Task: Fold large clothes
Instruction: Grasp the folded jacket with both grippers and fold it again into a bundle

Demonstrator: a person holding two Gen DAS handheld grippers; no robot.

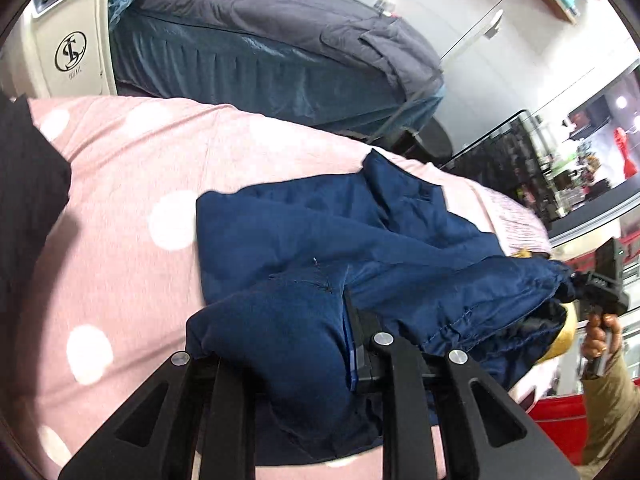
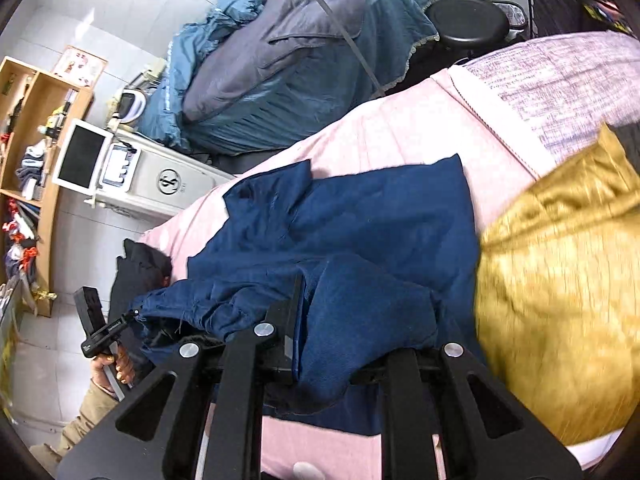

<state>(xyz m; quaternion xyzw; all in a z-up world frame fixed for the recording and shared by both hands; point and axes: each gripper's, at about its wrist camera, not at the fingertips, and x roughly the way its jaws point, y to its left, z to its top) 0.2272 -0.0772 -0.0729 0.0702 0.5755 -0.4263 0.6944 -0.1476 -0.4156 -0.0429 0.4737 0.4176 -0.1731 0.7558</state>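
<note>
Navy garment (image 1: 320,232) lies on the pink polka-dot bed (image 1: 120,184), far portion spread fairly flat, near edge lifted off the sheet and bunched. Judged reason: both tools have taken the near edge at separated spots so the cloth can be carried over as one even fold rather than dragged from a single corner. Left hand-held gripper (image 1: 320,344): jaws drawn close together, a thick wad of navy fabric pinched between them and spilling over the left finger. Right hand-held gripper (image 2: 352,344): same posture, jaws nearly together on a fold of the same garment, cloth draped across the front. Each tool also shows in the other's view, at the far end of the raised hem (image 1: 600,284) (image 2: 100,328); fabric hides the fingertips in every view, so the exact depth of bite probably cannot be confirmed. A gold satin cloth (image 2: 560,280) sits just beside the garment on the right, touching or overlapping its edge; a dark item (image 1: 28,184) rests at the left of the bed. Fold judged early: hem raised, not yet laid over.
</note>
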